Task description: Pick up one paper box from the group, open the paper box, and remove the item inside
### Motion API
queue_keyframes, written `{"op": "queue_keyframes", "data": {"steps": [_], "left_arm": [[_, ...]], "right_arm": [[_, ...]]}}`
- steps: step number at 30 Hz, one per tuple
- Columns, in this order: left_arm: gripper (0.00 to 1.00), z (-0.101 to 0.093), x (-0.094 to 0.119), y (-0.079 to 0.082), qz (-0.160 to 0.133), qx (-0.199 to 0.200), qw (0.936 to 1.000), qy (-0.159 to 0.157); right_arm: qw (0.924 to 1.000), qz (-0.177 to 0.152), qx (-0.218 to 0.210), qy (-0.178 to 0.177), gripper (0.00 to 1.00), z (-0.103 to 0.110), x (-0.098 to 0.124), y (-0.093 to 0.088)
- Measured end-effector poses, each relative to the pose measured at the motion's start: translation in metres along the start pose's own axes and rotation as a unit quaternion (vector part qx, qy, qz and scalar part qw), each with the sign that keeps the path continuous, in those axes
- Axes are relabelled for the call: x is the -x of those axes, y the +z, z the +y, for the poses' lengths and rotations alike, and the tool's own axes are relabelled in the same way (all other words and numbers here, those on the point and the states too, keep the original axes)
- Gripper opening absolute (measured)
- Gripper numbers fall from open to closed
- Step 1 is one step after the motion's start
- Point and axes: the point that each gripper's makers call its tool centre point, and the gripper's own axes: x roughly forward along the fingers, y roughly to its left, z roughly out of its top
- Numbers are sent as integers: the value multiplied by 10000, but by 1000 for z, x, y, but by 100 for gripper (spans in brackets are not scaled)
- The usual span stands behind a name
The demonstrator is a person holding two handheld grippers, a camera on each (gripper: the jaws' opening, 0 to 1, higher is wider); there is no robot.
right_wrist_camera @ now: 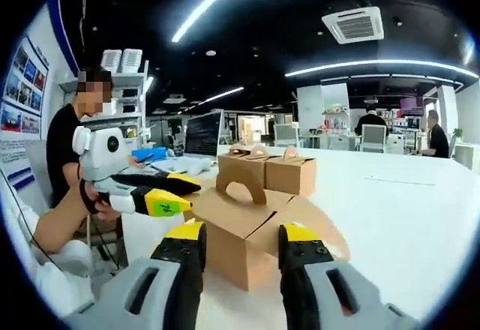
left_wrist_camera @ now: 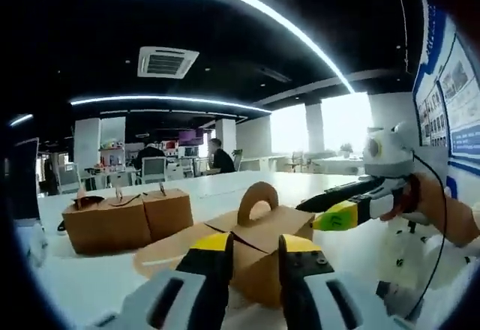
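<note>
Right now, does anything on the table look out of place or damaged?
Nothing looks damaged. The near box has its flaps spread open with the handle standing up, unlike the two closed boxes behind it.

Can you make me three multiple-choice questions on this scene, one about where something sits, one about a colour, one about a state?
1. Where are the two closed boxes?
A. On the white table, beyond the near box
B. On a chair
C. On the floor

2. What colour are the jaw tips of the left hand-held gripper?
A. Red
B. Yellow
C. Blue

3. In what state is the near paper box?
A. Taped shut
B. Crushed flat
C. Top flaps spread, handle upright

Answers:
1 A, they stand side by side on the tabletop behind the near box.
2 B, yellow pads cap both black jaws.
3 C, flaps fold outward while the arched handle stands up. The right hand-held gripper faces it with jaws apart.
</note>
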Motion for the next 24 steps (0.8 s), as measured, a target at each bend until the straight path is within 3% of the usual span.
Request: {"op": "queue_keyframes", "data": {"steps": [7,24], "left_arm": [[35,-3,1,-5,-45,367,9989,-275],[36,-9,5,-6,-147,819,9957,-412]], "right_arm": [[10000,63,-62,30,37,3,-1,-2],[9994,85,-300,166,34,19,-6,-5]]}}
